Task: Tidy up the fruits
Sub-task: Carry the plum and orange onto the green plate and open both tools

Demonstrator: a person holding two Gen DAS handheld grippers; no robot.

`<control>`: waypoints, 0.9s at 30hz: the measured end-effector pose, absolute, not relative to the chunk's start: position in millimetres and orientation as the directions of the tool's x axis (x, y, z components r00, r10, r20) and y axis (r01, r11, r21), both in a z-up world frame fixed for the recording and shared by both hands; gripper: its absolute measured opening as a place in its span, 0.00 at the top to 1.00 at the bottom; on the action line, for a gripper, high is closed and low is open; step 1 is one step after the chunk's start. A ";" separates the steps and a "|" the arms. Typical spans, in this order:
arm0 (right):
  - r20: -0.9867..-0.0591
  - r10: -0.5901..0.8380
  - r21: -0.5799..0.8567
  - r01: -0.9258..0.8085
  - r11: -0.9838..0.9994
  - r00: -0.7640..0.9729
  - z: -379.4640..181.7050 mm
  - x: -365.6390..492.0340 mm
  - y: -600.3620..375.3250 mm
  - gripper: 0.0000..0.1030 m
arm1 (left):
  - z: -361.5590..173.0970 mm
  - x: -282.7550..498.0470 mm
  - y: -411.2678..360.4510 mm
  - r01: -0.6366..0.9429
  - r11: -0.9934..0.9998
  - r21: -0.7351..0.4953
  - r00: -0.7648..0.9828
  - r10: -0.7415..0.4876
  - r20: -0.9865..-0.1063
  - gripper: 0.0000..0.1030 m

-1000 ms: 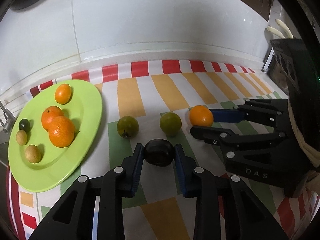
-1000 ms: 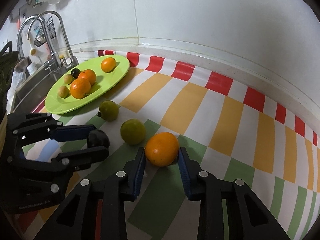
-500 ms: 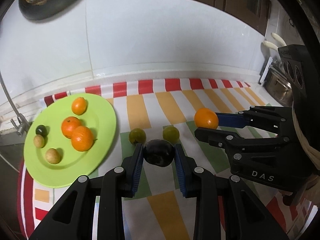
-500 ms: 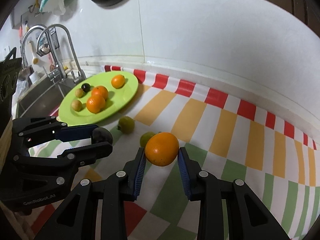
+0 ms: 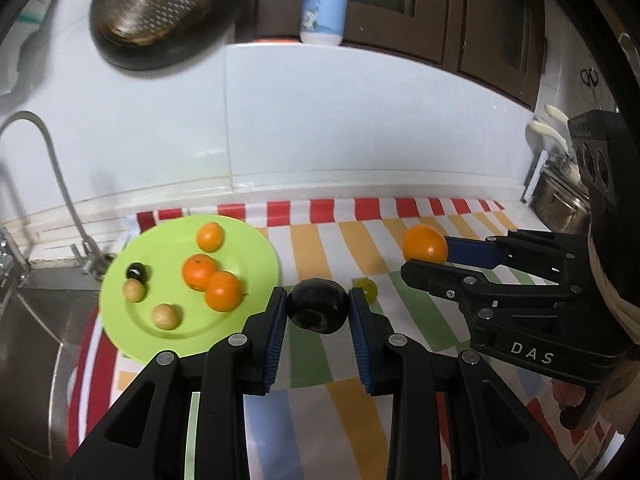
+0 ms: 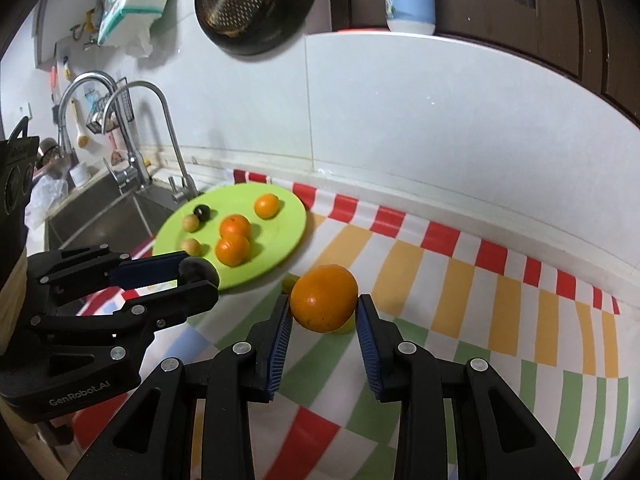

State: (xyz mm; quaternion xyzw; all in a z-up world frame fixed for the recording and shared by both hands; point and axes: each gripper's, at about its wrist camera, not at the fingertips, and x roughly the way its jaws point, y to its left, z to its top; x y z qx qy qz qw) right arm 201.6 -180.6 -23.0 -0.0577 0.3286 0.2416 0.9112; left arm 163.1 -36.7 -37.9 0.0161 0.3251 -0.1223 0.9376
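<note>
Since the earlier frame both grippers have risen from the striped cloth (image 5: 408, 220), each carrying its fruit clear of the surface; more of the wall and the hanging pan (image 5: 152, 12) now fills both views.

Left gripper (image 5: 318, 306): jaws pinching a dark plum (image 5: 318, 305) between the blue pads, held in the air beside the near edge of the green plate (image 5: 256, 264). In the right wrist view the same gripper (image 6: 192, 276) appears at the left, the plum (image 6: 196, 270) showing at its tips in front of the plate (image 6: 288, 232).

Right gripper (image 6: 323, 310): jaws pinching a large orange (image 6: 323, 298), held above the cloth (image 6: 460, 280). In the left wrist view the gripper (image 5: 430, 258) stands to the right with the orange (image 5: 425, 243) at its tips.

On the plate: three oranges, two touching each other (image 5: 212, 280) and one apart nearer the wall (image 5: 209, 236); two small tan fruits (image 5: 165, 316); one small dark fruit (image 5: 136, 271).

On the cloth: a green fruit (image 5: 366, 288), partly hidden behind the left gripper's right finger. Green fruit also shows partly hidden behind the large orange in the right wrist view.

A sink (image 6: 108, 212) with taps (image 6: 160, 120) lies to the left of the plate.
</note>
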 end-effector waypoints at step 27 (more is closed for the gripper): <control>-0.565 0.495 0.114 -0.532 0.839 0.660 3.9 222.3 -111.9 0.67 | -6.0 172.2 32.5 0.077 0.997 0.028 0.849 -0.050 -0.526 0.70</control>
